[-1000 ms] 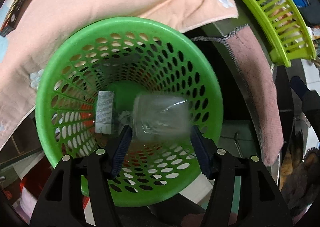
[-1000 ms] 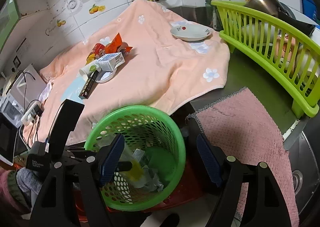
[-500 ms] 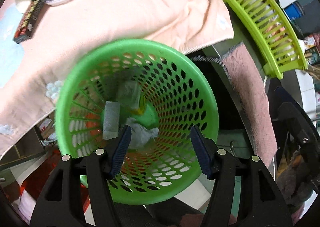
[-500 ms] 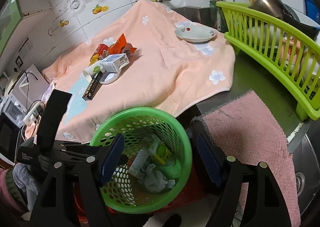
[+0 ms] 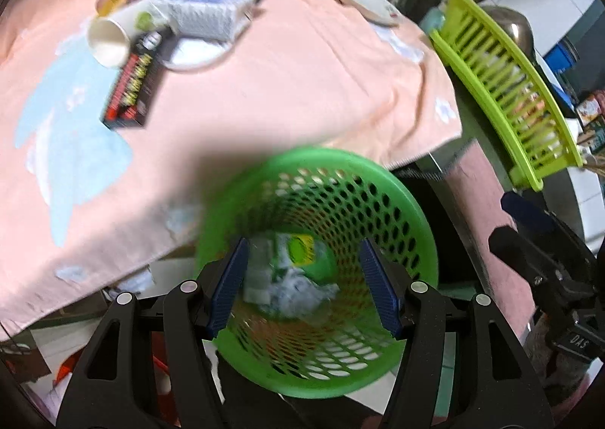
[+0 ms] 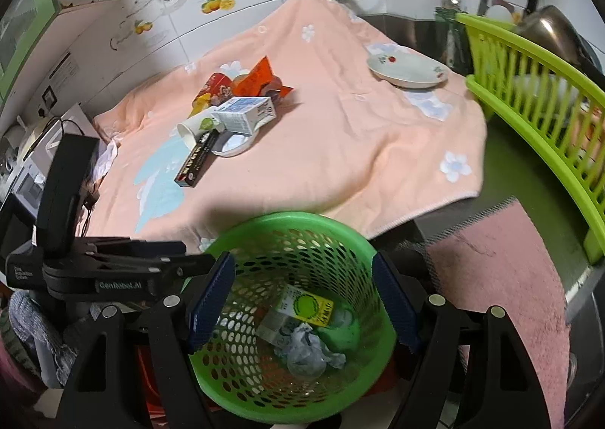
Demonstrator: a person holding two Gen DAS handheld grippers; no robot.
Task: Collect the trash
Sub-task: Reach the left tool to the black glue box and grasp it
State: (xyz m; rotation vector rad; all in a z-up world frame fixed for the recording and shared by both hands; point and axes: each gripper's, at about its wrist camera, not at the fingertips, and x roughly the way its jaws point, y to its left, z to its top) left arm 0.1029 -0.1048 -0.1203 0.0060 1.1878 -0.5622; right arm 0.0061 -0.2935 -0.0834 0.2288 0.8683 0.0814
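Note:
A green mesh basket (image 5: 401,198) (image 6: 287,219) stands below the counter's edge. In it lie a clear bottle with a yellow-green label (image 6: 306,310) (image 5: 298,251) and crumpled paper (image 6: 306,351). My left gripper (image 5: 304,285) hangs open above the basket with nothing between its fingers. My right gripper (image 6: 302,300) is open over the same basket, also empty. On the peach towel (image 6: 340,149) lie a paper cup (image 6: 196,126) (image 5: 109,36), a white carton (image 6: 245,113) (image 5: 208,13), a black box (image 6: 196,160) (image 5: 132,89), a red can (image 6: 217,87) and an orange wrapper (image 6: 257,75).
A white plate (image 6: 406,70) sits at the towel's far right. A lime dish rack (image 6: 529,96) (image 5: 510,89) stands on the right, with knives on the wall behind it. A pink cloth (image 6: 499,277) drapes over the counter's edge beside the basket. Appliances and cables crowd the far left.
The clear bottle seen between the left fingers has dropped to the basket's bottom. The left gripper has risen and tilted up, so the counter's trash comes into its view. The right gripper shifted slightly.

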